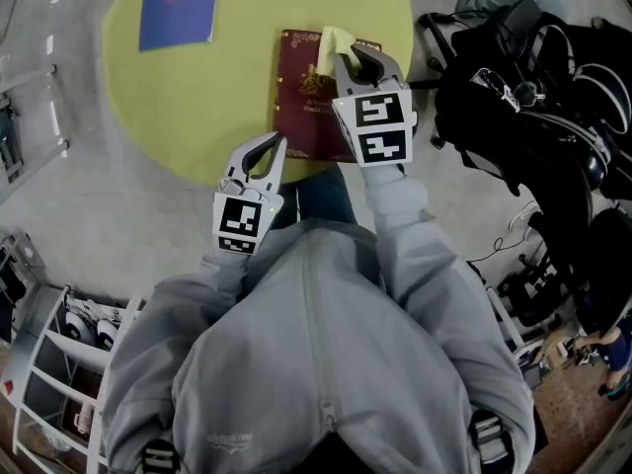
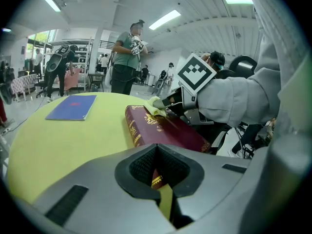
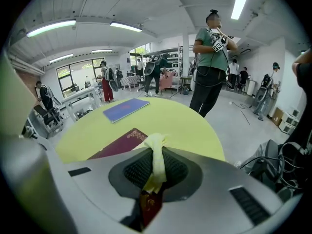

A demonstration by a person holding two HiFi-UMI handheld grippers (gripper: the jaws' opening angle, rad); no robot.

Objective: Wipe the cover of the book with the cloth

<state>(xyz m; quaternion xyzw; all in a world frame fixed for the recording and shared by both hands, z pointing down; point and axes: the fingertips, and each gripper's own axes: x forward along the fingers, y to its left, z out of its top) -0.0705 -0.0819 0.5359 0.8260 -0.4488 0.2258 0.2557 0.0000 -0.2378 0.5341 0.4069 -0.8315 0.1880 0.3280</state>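
A maroon hardback book with gold print lies on the round yellow-green table, near its front edge. My right gripper is over the book's far right part, shut on a pale yellow cloth that rests on the cover. In the right gripper view the cloth hangs between the jaws above the book. My left gripper is at the table's front edge, left of the book, shut on nothing. Its own view looks along the book toward the cloth and the right gripper.
A blue folder lies flat at the table's far left. Black bags and cables are piled on the floor to the right. A white shelf rack stands at lower left. A person stands beyond the table.
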